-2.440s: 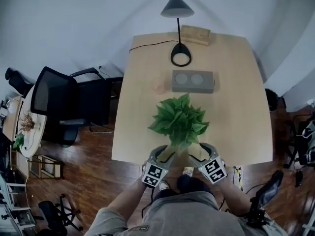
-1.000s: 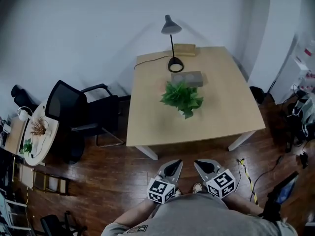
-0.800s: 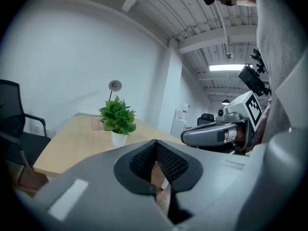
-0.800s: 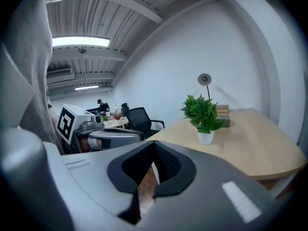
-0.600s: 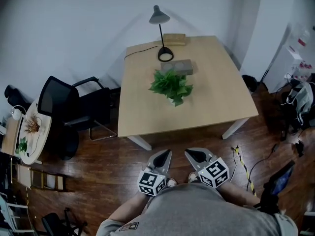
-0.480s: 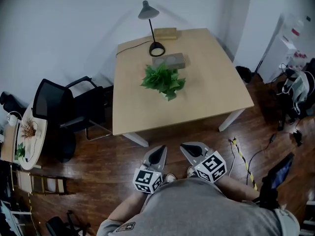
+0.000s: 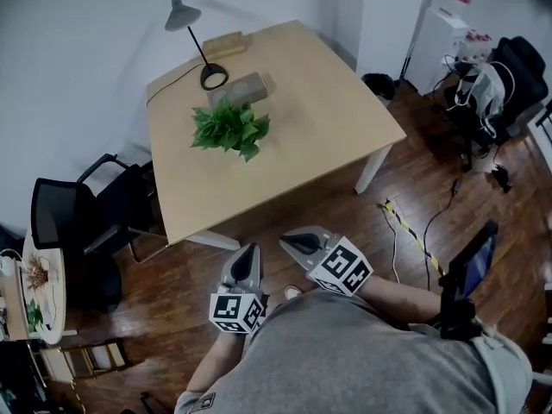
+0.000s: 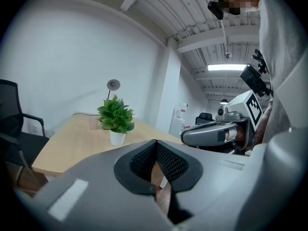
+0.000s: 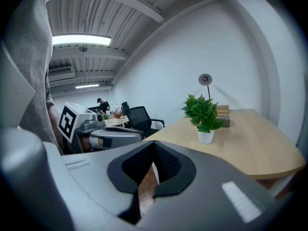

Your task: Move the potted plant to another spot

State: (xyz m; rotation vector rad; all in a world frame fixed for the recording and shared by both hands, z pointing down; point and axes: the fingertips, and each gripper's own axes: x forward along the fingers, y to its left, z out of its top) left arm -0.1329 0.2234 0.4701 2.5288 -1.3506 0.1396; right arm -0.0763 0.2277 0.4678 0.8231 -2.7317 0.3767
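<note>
The potted plant (image 7: 229, 129), green leaves in a small white pot, stands on the light wooden table (image 7: 302, 102) just in front of a grey box (image 7: 239, 87). It is seen far off in the left gripper view (image 8: 116, 117) and the right gripper view (image 9: 202, 113). My left gripper (image 7: 251, 250) and right gripper (image 7: 285, 240) hang close to the person's body over the wooden floor, well short of the table. Both are shut with nothing between the jaws, as the left gripper (image 8: 155, 141) and the right gripper (image 9: 154, 143) show in their own views.
A black desk lamp (image 7: 213, 77) and a wooden block (image 7: 222, 44) stand at the table's far end. A black office chair (image 7: 69, 222) is left of the table. Cables (image 7: 414, 231) lie on the floor to the right, beyond them bags and chairs (image 7: 492, 84).
The person has stepped back from the table and turned, so table and plant now lie farther off at the upper left. The plant stays where it stood. Both grippers remain shut and empty.
</note>
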